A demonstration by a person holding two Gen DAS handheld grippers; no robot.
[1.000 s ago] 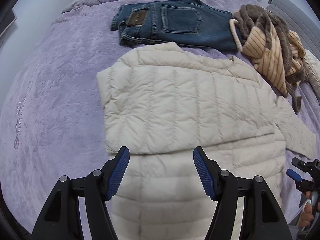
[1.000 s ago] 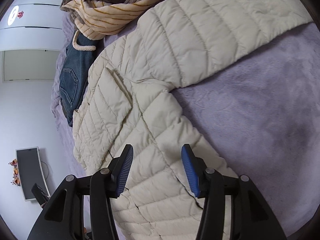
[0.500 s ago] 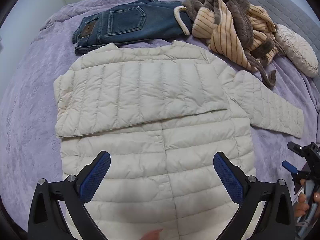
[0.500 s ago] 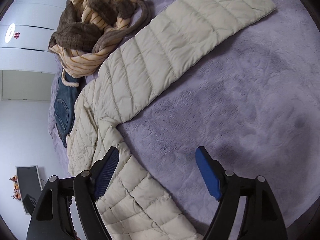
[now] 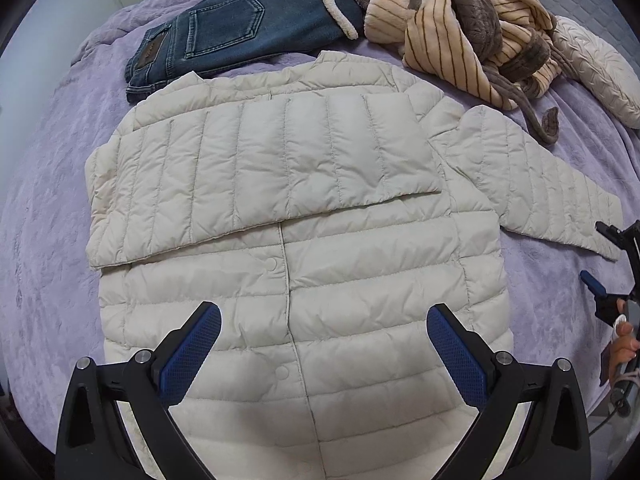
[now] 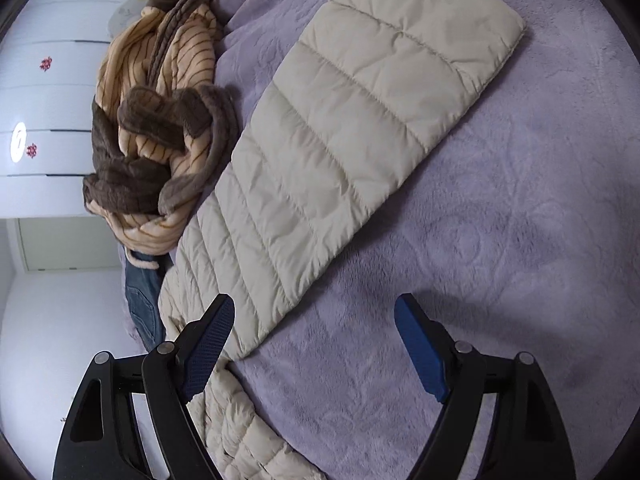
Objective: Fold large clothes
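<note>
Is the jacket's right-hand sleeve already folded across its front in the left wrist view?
No, that sleeve lies stretched out on the purple bedspread, clear of the jacket body.

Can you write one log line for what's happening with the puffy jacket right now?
jacket: flat on bed | one sleeve folded across | other sleeve out | left gripper: open | right gripper: open

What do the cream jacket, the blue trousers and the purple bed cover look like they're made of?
Cream jacket: likely smooth synthetic shell with padding, given its puffy stitched channels. Blue trousers: denim, with faded weave and contrast seams. Purple bed cover: apparently plush fleece, matte nap with embossed pattern.
</note>
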